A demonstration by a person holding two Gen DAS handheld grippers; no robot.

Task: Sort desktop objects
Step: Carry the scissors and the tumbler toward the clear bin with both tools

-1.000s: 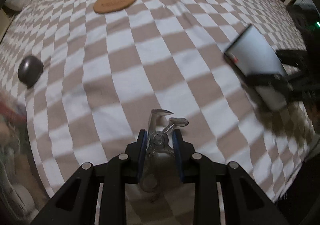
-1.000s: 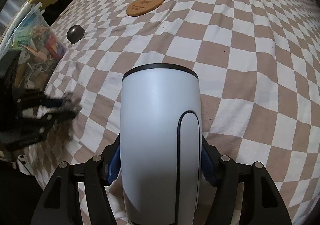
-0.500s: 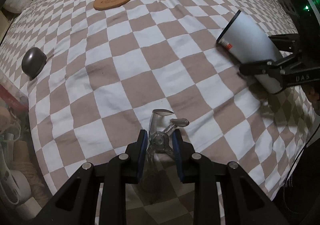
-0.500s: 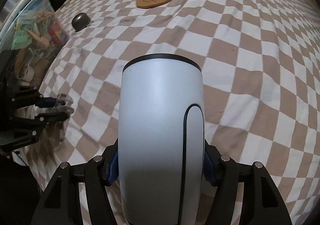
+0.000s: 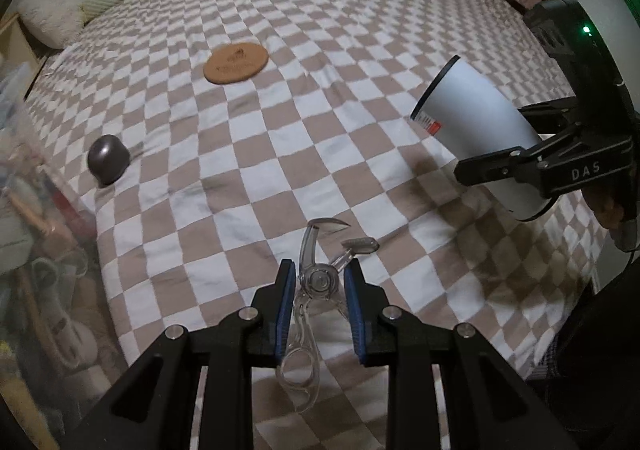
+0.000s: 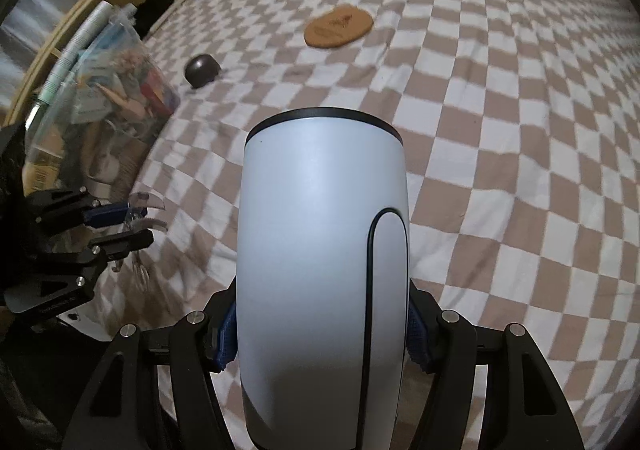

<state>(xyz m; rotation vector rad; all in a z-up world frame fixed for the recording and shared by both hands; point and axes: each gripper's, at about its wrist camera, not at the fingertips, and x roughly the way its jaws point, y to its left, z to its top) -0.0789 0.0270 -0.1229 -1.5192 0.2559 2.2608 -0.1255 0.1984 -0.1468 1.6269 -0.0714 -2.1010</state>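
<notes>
Now the left gripper [image 5: 320, 284] pinches a clear clip [image 5: 316, 282] between its fingers, above the bed [image 5: 280, 138]. Right gripper [image 6: 322, 334] fingers grip a white cup [image 6: 320, 250], also off the bed.

A bed covered in a brown-and-white checkered sheet [image 5: 280, 154] is carrying a round cork coaster [image 5: 235, 62]; a dark dome-shaped object [image 5: 108, 159] is lying well apart from the coaster, nearer the bed's edge.
</notes>
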